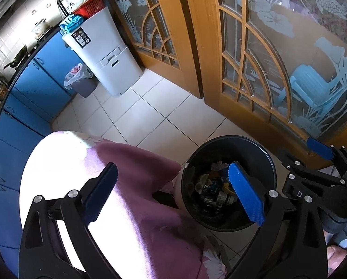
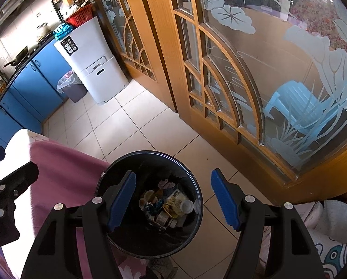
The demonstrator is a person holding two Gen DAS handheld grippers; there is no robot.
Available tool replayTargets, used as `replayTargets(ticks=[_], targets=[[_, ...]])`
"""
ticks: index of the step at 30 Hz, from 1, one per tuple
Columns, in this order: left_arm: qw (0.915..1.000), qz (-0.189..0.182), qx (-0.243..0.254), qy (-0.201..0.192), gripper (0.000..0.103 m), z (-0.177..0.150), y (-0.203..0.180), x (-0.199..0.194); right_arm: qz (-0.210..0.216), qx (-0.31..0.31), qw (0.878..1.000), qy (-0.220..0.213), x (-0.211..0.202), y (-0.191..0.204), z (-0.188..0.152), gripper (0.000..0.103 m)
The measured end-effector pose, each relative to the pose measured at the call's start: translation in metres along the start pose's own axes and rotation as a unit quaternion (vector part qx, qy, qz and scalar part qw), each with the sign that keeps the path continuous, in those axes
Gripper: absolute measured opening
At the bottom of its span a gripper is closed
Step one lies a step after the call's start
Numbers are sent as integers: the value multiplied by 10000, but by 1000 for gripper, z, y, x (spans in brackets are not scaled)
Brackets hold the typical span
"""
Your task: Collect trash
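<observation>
A round black trash bin [image 1: 229, 144] stands on the tiled floor beside a table with a pink cloth [image 1: 131, 197]. It holds mixed trash [image 2: 166, 202]: wrappers, cups, small containers. My left gripper [image 1: 173, 193] is open and empty, over the table edge and the bin's left side. My right gripper [image 2: 173, 200] is open and empty, high above the bin's [image 2: 150, 155] mouth. The right gripper also shows at the right of the left wrist view [image 1: 319, 148]. The left gripper's body shows at the left edge of the right wrist view [image 2: 10, 186].
Wooden doors with frosted glass [image 2: 243, 69] run along the right. A white appliance [image 1: 108, 53] with a red basket [image 1: 92, 5] on top, a small lined bin [image 1: 80, 79] and blue cabinets [image 1: 34, 88] stand far left. Patterned fabric [image 2: 336, 232] lies at lower right.
</observation>
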State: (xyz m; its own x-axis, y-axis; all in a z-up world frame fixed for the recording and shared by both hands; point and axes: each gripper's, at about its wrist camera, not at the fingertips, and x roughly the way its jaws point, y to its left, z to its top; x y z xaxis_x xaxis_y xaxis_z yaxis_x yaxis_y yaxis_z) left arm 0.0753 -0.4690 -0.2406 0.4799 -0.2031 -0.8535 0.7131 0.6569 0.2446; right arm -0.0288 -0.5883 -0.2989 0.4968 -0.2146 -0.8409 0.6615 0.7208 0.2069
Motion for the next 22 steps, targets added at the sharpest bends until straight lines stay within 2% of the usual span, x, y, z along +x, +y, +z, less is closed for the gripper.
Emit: replayTargets(ticks=[22], targets=[[9999,-103,-73,67,95,-1,3,2,38,-7,10000,-9,-2,1,0,66]])
